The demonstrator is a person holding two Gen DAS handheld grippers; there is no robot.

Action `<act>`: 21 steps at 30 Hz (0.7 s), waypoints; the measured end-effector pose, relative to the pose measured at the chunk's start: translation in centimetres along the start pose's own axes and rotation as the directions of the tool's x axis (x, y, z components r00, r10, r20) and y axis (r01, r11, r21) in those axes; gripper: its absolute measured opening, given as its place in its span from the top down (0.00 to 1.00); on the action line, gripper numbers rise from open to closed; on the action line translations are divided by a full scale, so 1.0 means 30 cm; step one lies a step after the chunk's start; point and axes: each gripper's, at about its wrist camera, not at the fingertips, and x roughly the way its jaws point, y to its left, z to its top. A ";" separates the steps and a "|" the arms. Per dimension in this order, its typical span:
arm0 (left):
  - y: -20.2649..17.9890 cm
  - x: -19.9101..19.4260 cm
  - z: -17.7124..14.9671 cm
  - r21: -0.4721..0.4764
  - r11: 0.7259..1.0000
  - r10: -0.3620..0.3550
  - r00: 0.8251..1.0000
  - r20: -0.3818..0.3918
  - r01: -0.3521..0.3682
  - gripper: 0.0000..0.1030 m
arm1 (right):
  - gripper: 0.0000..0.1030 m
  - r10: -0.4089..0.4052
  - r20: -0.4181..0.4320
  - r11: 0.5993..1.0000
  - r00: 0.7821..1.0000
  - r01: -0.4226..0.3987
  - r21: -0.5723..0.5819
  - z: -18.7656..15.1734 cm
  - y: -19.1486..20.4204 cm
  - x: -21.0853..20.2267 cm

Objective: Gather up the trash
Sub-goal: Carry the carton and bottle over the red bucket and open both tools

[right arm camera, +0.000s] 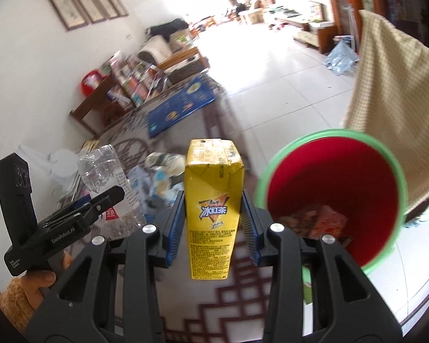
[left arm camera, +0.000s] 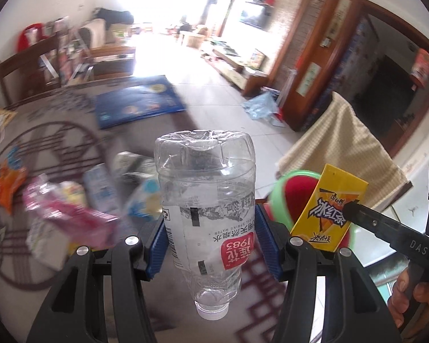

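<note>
- Living room with pale tiled floor (right arm camera: pixel 286 85), overexposed to white at the far end; framed pictures (right arm camera: pixel 85 4) on the left wall, a blue poster (left arm camera: pixel 137 101) lying at the far edge of a patterned tablecloth (left arm camera: pixel 51 143).
- Clamped in the left gripper (left arm camera: pixel 210 237): a clear plastic bottle (left arm camera: pixel 206 200), cap towards the camera, base pointing away; blue pads (left arm camera: pixel 264 243) pressed against both sides of the label, the gap only as wide as the bottle.
- Clamped in the right gripper (right arm camera: pixel 213 223): a yellow drink carton (right arm camera: pixel 213 200), upright, pads touching both of its narrow sides, jaws closed down to the carton's width.
- Both items held in the air above the tablecloth, the carton just beside the rim of a red bin (right arm camera: pixel 334 188) with a green rim.
- Inside the bin, crumpled scraps at the bottom, too dim and jumbled to name.
- In the left wrist view, most of the bin hidden behind the carton and the right gripper; only a green arc and a red patch visible.
- Remaining litter (left arm camera: pixel 71 211) on the tablecloth smeared by motion blur: pink, orange and pale blue wrappers, kinds unreadable.
- A beige checked cloth (right arm camera: pixel 394 100) draped over something behind the bin, support hidden.
- Hands cut off at the frame edges in both views.
</note>
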 end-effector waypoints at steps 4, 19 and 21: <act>-0.132 0.040 0.043 0.046 0.996 -0.074 0.997 0.001 0.074 0.49 | 0.64 -0.053 0.066 0.998 0.996 0.051 0.036 0.035 -0.104 -0.089; -0.557 0.236 0.142 0.237 0.938 -0.247 0.967 -0.063 0.255 0.49 | 0.64 -0.222 0.102 0.959 0.970 0.199 0.201 0.033 -0.401 -0.163; -0.565 0.260 0.141 0.243 0.937 -0.239 0.968 -0.074 0.249 0.48 | 0.64 -0.234 0.098 0.957 0.967 0.211 0.199 0.034 -0.404 -0.155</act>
